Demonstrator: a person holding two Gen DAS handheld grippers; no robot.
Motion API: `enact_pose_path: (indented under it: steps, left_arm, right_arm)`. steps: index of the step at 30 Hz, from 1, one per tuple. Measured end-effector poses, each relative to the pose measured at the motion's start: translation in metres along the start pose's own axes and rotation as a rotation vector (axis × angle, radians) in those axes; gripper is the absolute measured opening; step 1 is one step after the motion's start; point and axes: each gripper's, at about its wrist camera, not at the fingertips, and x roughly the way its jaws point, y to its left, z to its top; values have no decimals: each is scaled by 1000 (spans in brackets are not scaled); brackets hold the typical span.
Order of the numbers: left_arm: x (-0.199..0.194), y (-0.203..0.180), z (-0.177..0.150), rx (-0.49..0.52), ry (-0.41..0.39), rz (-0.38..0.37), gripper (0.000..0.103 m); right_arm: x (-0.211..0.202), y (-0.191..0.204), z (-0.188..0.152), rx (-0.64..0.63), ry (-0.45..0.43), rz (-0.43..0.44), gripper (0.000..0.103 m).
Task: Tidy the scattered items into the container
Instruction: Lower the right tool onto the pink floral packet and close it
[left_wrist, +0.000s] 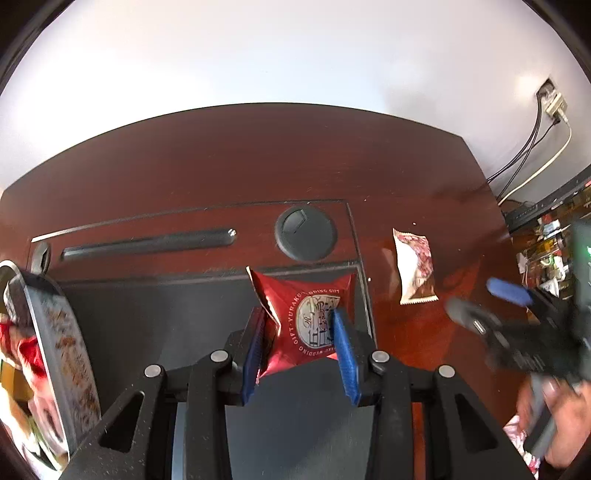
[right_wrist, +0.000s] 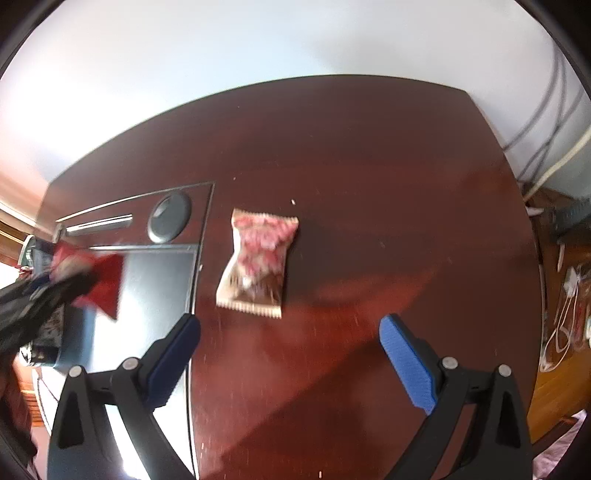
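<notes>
Left hand-held gripper pinched red foil snack packet, lifted above dark desk mat; container at left, partly filled. Step: carry-to-container. Right hand-held gripper spread, empty, facing pink-white snack packet on surface. Next likely: drop red, grasp pink.

Red foil packet, crumpled, round grey emblem, held off the desk. Pink-and-white snack packet flat on the desk. Container at left, holding wrappers.

Bare desk surrounds the pink packet on every side.
</notes>
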Motion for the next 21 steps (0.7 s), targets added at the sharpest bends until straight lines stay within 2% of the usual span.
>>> enact_pose_path:
  steps: [1,3,6,14,18,21]
  left_arm:
    - [6,-9,7,-5,-1,-4,39]
    - [-3,-4,4,-13,-3,-11,39]
    - [-6,-9,6,-25,-8,-20,39]
    - [-15,-10,-1,-29,-22,-16,39]
    - [-20,-5,-4,-29,-21,-10,39]
    - [-21,-4,-5,-30,-18,-13,39]
  right_arm:
    - [5,3,6,-8,2,-8,99]
    - [13,8,15,-24,10,-22,99]
    - [24,15,23,-47,27,-41,92]
    - [46,25,34,-67,61,-74,90]
    - [53,29,37,-74,72,-84,72]
    - [58,31,38,-80,85,-86,64]
